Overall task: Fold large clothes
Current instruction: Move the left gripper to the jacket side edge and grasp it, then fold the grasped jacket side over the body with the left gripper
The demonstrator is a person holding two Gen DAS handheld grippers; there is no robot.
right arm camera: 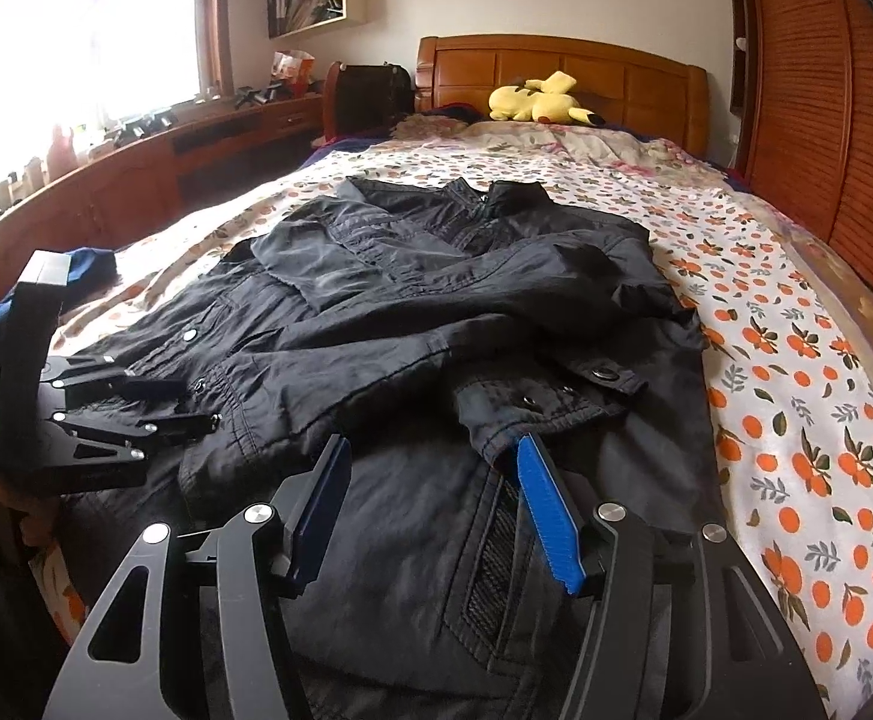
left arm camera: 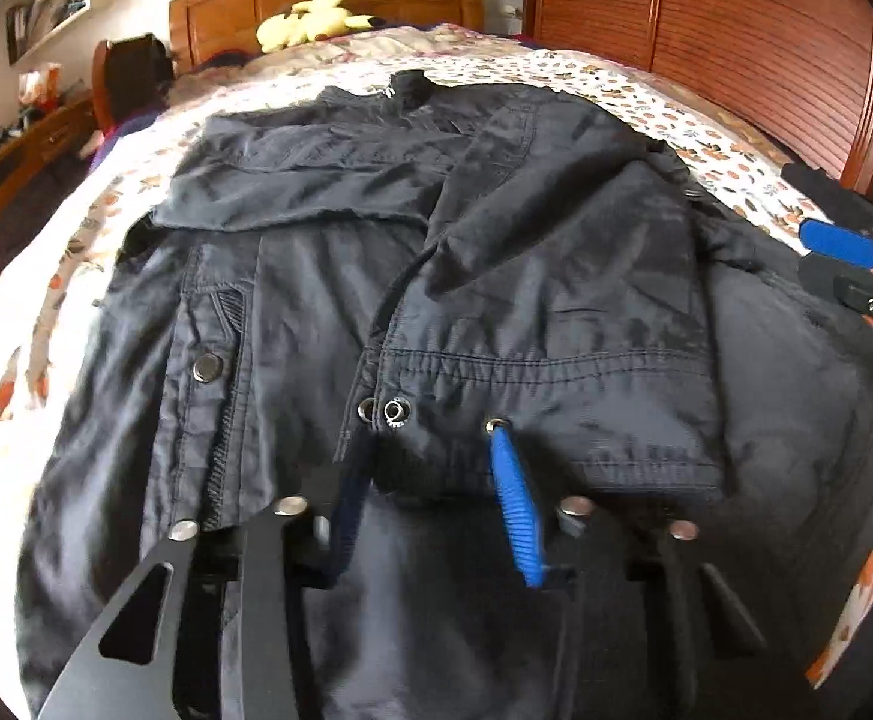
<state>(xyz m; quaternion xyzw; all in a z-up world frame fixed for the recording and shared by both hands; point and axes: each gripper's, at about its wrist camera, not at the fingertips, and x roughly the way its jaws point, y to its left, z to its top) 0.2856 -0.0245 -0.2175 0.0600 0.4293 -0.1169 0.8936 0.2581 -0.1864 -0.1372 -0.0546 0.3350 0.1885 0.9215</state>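
A dark nylon jacket (left arm camera: 436,300) is seen spread across a bed, its sleeves already crossed over the chest, apparently so the body can be folded next. Nearest the lens, the left gripper (left arm camera: 430,450) is lowered onto the hem, its jaws partly spread around a gathered sleeve cuff (left arm camera: 412,420); whether the ribbed blue pads (left arm camera: 514,498) actually pinch the cloth cannot be told. The right gripper (right arm camera: 436,456) is held just above the lower front, jaws spread, with the other cuff (right arm camera: 532,414) lying at the tip of its right-hand finger and nothing clamped between. Metal snaps (left arm camera: 207,367) and a knitted rib strip (right arm camera: 490,546) are picked out against the thin, crinkled fabric. Beyond the jaws lies the stand collar (right arm camera: 496,195), then an orange-print sheet (right arm camera: 796,432). Farthest off, a yellow plush toy (right arm camera: 544,99) is propped against the wooden headboard (right arm camera: 616,75).
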